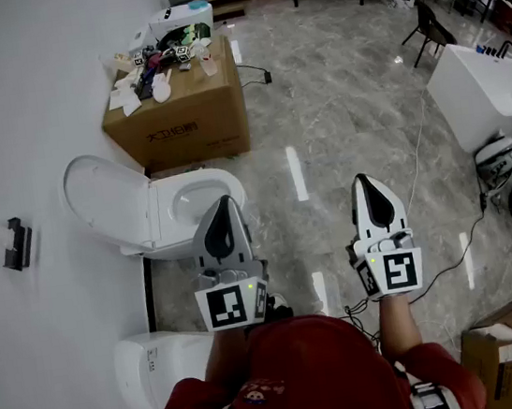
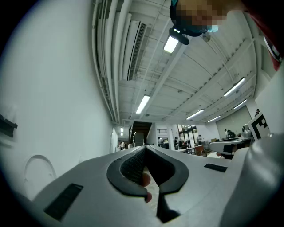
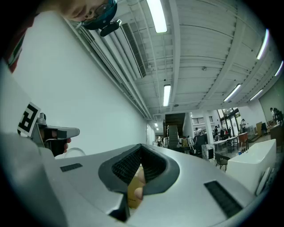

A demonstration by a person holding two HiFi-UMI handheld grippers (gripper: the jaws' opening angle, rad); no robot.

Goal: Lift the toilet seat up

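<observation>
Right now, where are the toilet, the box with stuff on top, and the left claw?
toilet (image 1: 108,196): head view, on its raised lid.
box (image 1: 183,124): head view, on its front side.
left claw (image 1: 225,203): head view, at its shut tips.

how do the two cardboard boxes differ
The far box, by the toilet, carries clutter on top; the near box has a bare visible top. The far box shows whole; the near box is cut off by the picture's edge. Both are brown cardboard.
</observation>
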